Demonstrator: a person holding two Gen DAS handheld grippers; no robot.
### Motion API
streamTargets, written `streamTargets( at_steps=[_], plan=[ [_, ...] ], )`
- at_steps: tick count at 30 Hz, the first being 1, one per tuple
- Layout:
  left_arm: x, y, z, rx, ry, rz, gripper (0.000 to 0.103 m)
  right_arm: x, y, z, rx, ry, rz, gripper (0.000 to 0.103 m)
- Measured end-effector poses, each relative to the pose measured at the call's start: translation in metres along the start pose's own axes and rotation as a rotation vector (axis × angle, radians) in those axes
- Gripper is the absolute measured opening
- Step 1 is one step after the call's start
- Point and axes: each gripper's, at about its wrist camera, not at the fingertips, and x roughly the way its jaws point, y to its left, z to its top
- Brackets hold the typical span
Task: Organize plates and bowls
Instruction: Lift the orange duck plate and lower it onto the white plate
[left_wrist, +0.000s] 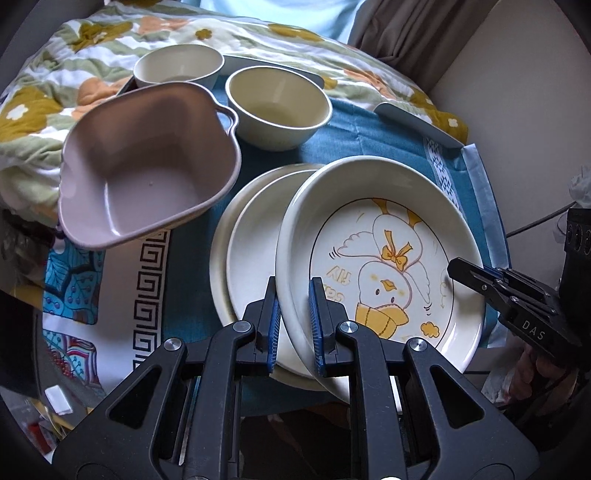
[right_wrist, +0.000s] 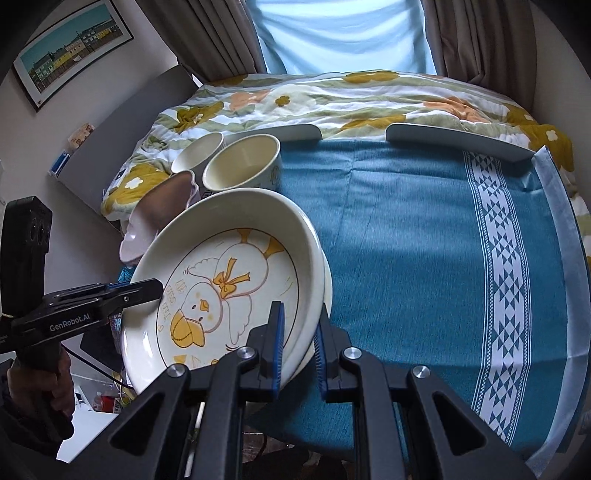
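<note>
I am pinching the duck plate (left_wrist: 388, 258) with both grippers at once. My left gripper (left_wrist: 295, 325) is closing its blue pads on the plate's near-left rim, low centre of the left wrist view. My right gripper (right_wrist: 299, 347) is clamping the opposite rim, low centre of the right wrist view; it also shows at the right edge of the left view.

The plate is sitting tilted, its left side overlapping a stack of plain white plates (left_wrist: 251, 251) beneath it, on the blue cloth (right_wrist: 406, 240).

A mauve bowl (left_wrist: 147, 166) is sitting at upper left in the left view. Two cream bowls (left_wrist: 277, 107) are standing behind it, near the floral quilt (left_wrist: 92, 48).
</note>
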Motion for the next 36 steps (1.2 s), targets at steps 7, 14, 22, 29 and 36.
streamTargets(
  at_steps=[7,14,22,29,36],
  plan=[
    [0.030,0.008,0.008,-0.001,0.014,-0.008,0.013,0.017,-0.003,-0.004,0.001,-0.005,-0.034,0.014],
    [0.040,0.008,0.012,0.017,0.015,0.004,0.013,0.022,-0.005,-0.008,0.007,-0.006,-0.049,0.014],
    [0.052,-0.004,0.014,0.100,0.002,0.099,0.014,0.022,-0.005,-0.007,0.021,-0.022,-0.037,0.014],
    [0.053,-0.025,0.012,0.226,-0.035,0.286,0.016,0.022,-0.002,-0.007,0.010,-0.030,-0.030,0.014],
    [0.054,-0.035,0.009,0.269,-0.043,0.371,0.017,0.024,-0.002,-0.005,0.000,-0.032,-0.027,0.014]
  ],
)
